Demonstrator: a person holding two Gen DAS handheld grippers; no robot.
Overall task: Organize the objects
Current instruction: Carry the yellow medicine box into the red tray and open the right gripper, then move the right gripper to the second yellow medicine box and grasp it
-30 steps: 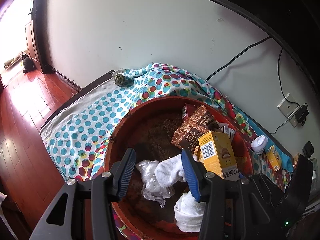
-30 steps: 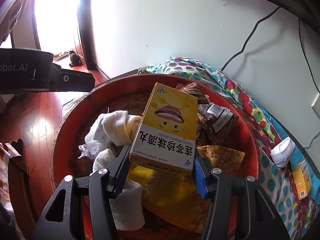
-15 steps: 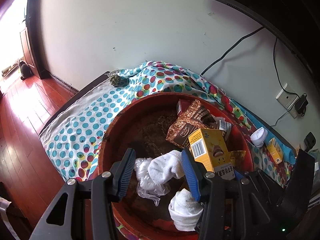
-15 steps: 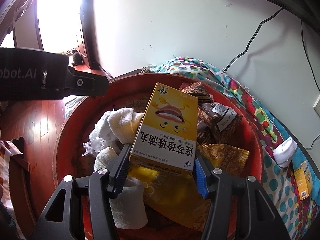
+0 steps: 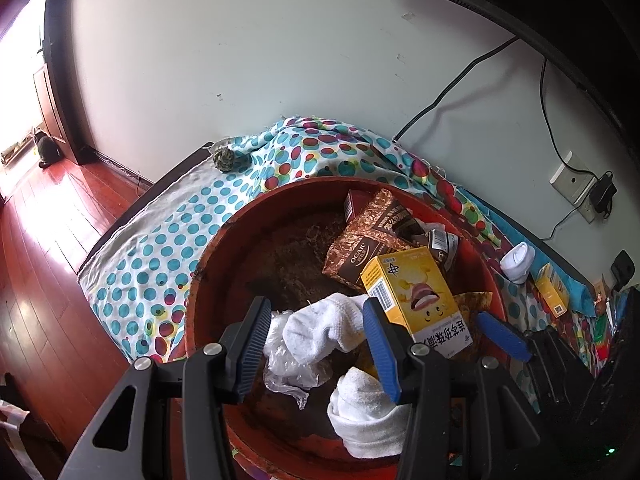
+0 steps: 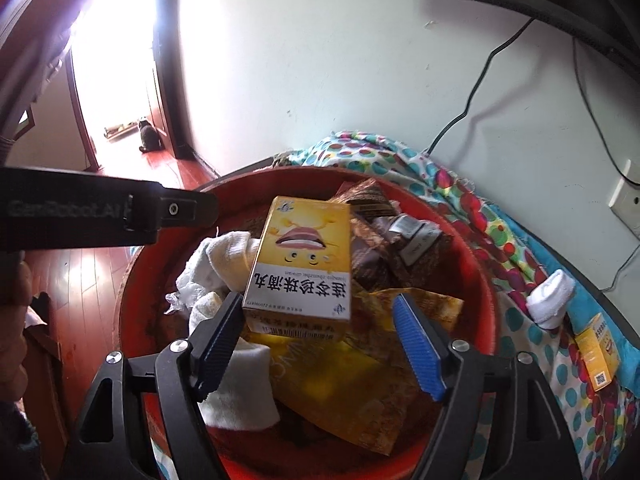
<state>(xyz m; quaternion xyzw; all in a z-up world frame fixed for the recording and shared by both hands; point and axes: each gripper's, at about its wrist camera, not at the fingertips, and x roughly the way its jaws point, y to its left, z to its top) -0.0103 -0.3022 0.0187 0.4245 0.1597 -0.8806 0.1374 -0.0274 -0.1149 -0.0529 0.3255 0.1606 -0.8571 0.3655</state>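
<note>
Over the red basin's (image 6: 486,276) right half, the yellow box (image 6: 304,264) is being released as the right gripper's (image 6: 320,344) jaws open; the left gripper (image 5: 316,344) is held open, empty. Box judged light, stiff (long sides best gripped).

A red basin (image 6: 484,280) holds a yellow box (image 6: 304,264) with a cartoon face and black characters on a white band, brown glossy packets (image 5: 368,236), white socks (image 5: 324,324) and a golden-yellow pouch (image 6: 352,384). The cloth (image 5: 160,264) beneath is white with teal, red and multicoloured dots.
</note>
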